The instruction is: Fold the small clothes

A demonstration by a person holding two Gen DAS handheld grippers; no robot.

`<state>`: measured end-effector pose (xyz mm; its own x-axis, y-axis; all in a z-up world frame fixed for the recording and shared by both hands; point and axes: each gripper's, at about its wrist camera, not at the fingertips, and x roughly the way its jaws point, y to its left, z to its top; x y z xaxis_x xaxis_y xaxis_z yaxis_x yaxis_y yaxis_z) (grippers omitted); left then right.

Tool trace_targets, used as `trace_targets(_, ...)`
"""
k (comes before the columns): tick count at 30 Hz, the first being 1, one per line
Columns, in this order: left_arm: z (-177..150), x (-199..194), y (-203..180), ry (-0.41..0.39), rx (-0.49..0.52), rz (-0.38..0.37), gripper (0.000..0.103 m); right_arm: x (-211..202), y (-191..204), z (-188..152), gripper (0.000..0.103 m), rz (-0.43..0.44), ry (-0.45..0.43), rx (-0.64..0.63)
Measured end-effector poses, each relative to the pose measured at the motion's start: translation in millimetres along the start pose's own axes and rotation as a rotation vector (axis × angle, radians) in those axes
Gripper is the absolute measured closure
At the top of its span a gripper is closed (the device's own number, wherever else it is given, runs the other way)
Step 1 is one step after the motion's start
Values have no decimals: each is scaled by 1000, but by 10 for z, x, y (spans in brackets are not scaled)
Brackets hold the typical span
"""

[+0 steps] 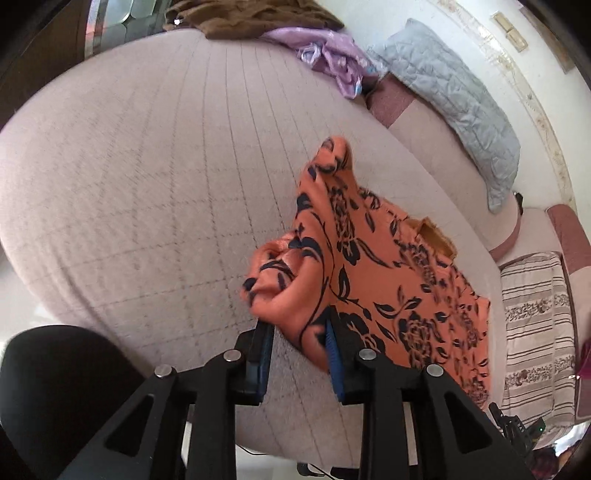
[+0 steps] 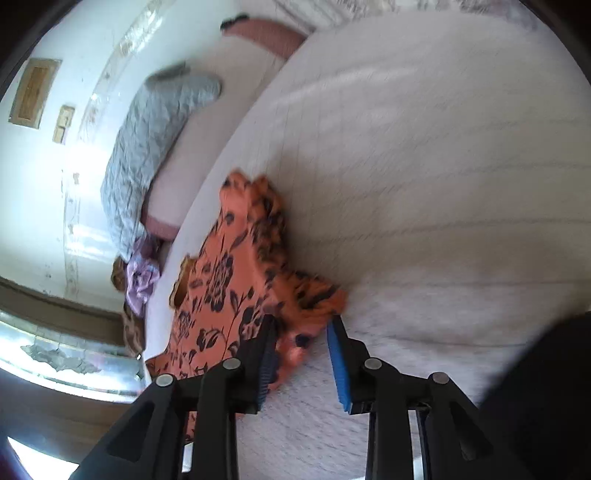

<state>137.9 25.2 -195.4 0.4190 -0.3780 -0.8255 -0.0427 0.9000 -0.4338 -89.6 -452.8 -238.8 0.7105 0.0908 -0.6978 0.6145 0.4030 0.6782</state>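
An orange garment with a dark floral print [image 1: 391, 280] lies on a pale quilted bed [image 1: 147, 192]. My left gripper [image 1: 297, 325] has its jaws standing apart with a bunched edge of the garment between the blue pads, lifted a little off the bed. In the right wrist view the same garment [image 2: 229, 280] lies at the bed's left side. My right gripper [image 2: 304, 325] also stands wide, with the garment's ruffled edge lying between its pads. Neither gripper is seen pinching tight.
A grey quilted pillow [image 1: 458, 103] and purple cloth [image 1: 332, 55] lie by the wall, brown cloth [image 1: 240, 18] at the far end. A striped cushion [image 1: 535, 325] sits at right. The white wall [image 2: 44, 177] runs along the bed [image 2: 443, 184].
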Motion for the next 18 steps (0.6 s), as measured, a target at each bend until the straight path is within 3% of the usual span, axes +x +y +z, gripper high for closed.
trace_targets(3,-34,-244,-106,-101,72,116,74,-224,87,17,70,-19,-88,-54)
trace_targets(7,-94,-373,-419,-230,226,197,71,-268,461,-65,70,21,-85,-209)
trace_targets(10,-121,-221,-553,-215,293,229,68,-91,858,-221,70,48,-30,-332)
trace_targets(13,-169,63,-599,-143,308,233,68,211,1222,-347,70,55,44,-416)
trace_targets(18,-285,394,-545,-72,302,241,68,577,1511,-491,70,11,146,-445)
